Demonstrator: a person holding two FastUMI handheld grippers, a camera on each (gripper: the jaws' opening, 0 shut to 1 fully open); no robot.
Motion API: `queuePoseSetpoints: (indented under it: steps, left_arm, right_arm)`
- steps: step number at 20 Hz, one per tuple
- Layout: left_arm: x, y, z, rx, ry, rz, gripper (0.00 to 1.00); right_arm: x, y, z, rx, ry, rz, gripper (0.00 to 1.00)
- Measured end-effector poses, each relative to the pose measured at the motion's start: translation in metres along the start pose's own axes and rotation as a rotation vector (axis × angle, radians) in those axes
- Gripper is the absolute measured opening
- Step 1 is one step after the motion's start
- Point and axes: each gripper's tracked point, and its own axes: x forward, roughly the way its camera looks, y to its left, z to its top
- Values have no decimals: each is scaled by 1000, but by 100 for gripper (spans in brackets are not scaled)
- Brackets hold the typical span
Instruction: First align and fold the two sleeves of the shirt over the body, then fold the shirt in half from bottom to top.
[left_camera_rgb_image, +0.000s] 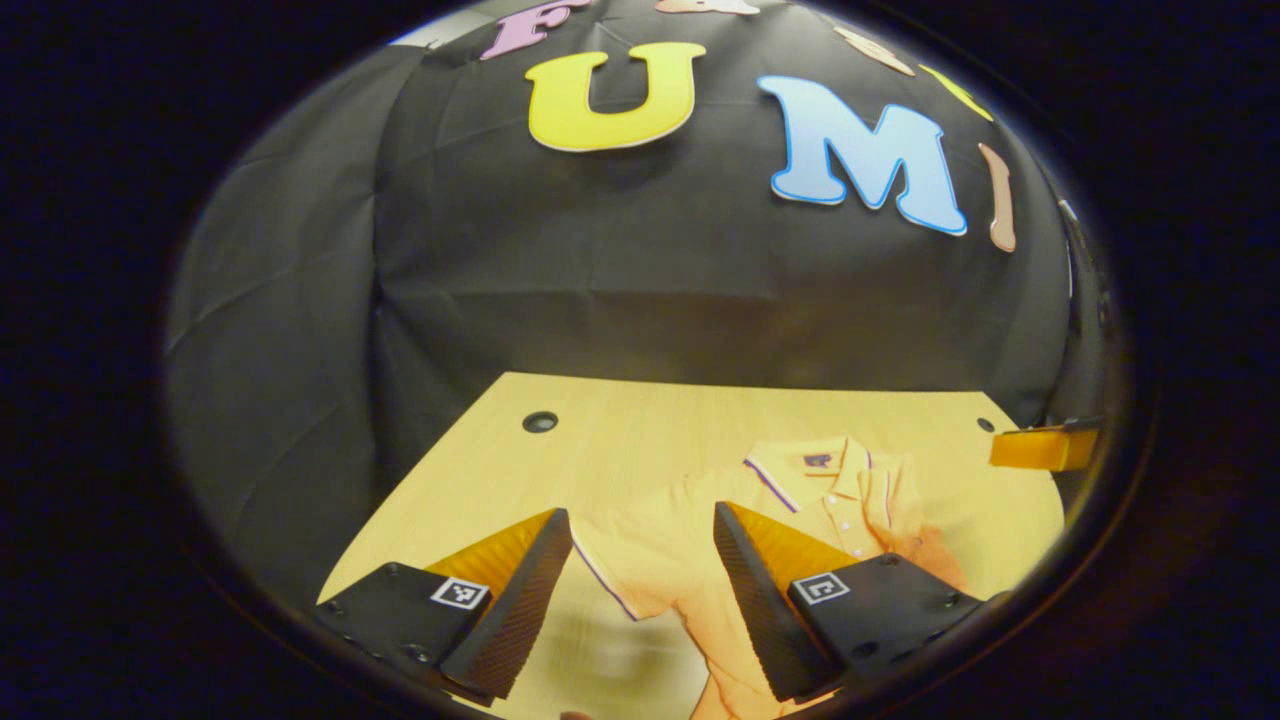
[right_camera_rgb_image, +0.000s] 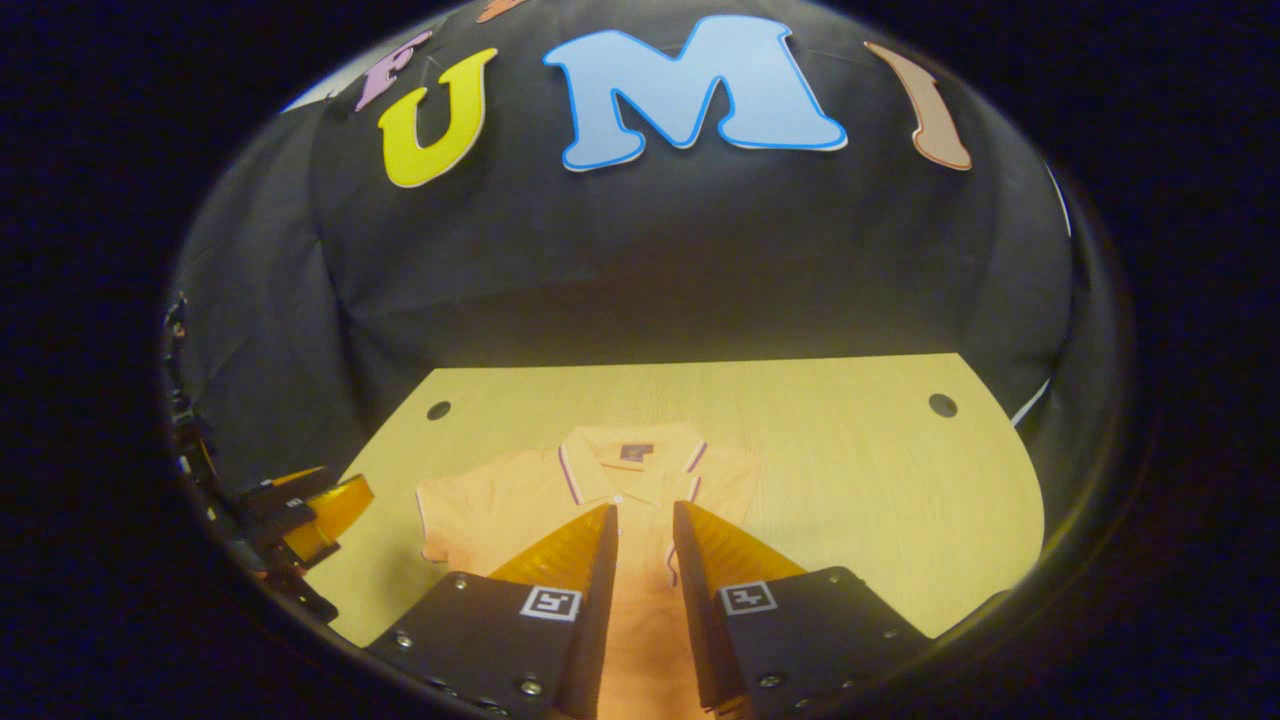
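The pale orange polo shirt with purple-trimmed collar lies flat on the light wooden table, collar toward the black cloth wall. The left gripper hangs above the shirt's short sleeve, fingers spread wide. The right gripper sits above the button placket, fingers nearly together with a narrow gap, gripping nothing.

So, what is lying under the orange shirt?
The shirt lies flat on a pale wooden table, collar toward the black cloth wall. The wood shows all around it; whatever is directly beneath the fabric is covered.
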Motion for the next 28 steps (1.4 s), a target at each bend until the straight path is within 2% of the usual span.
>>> queuePoseSetpoints:
  steps: [7,13,19,24,26,28]
  left_arm:
    - [16,9,-39,-29,138,35,94]
    - [28,11,-63,-43,225,52,94]
    - [30,11,-88,-61,306,99,95]
    - [31,10,-86,-64,291,125,96]
    - [33,6,-85,-59,287,122,82]
    - [33,5,-84,-57,284,113,49]
  right_arm:
    - [-66,-1,20,38,-69,-16,36]
    - [-104,-7,14,49,-70,-55,36]
    - [-113,-13,13,60,-66,-74,36]
    - [-112,-17,12,63,-59,-85,36]
    - [-111,-16,11,60,-57,-83,36]
    - [-111,-17,9,56,-52,-81,36]
